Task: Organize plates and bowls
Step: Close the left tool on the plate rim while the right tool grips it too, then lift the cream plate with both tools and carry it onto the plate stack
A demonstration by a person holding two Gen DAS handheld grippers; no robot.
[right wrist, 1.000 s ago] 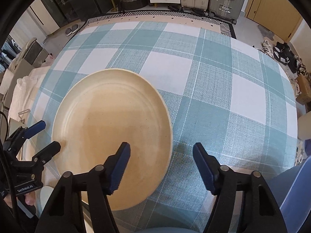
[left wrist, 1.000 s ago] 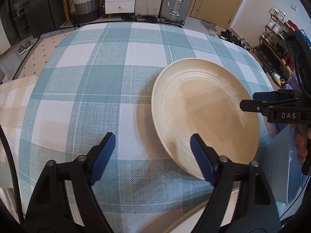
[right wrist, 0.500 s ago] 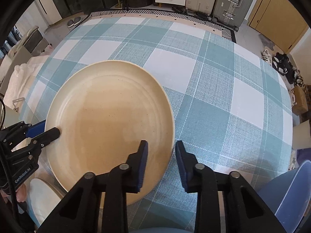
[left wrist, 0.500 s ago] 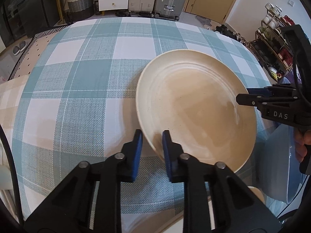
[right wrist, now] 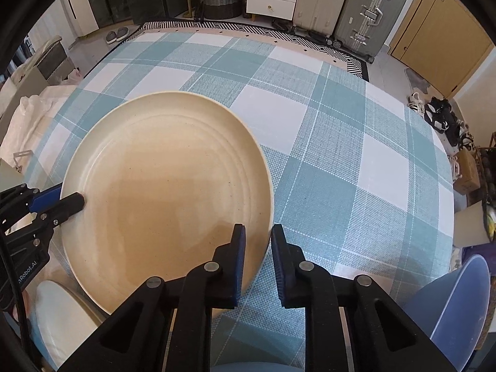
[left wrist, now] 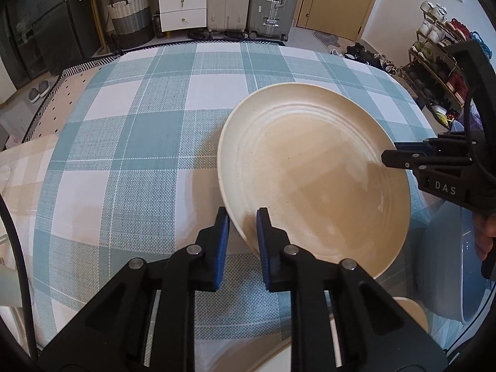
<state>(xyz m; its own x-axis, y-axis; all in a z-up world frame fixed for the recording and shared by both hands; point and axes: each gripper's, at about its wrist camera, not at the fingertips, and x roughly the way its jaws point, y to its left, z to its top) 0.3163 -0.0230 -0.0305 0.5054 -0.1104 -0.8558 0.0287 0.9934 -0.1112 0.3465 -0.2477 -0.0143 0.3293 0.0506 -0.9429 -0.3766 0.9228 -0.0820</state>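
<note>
Two grippers' fingers (left wrist: 222, 235) pinch round, glossy cream plate (left wrist: 313, 183) rim.

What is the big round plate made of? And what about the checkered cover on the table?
The plate looks like glazed ceramic or stoneware: a smooth cream surface with a soft shine, tiny dark speckles and raised rings. It might also be hard plastic; looks alone cannot settle that. The tablecloth looks like woven fabric or a woven-look mat: matte, with a fine grid texture in teal and white checks.
</note>
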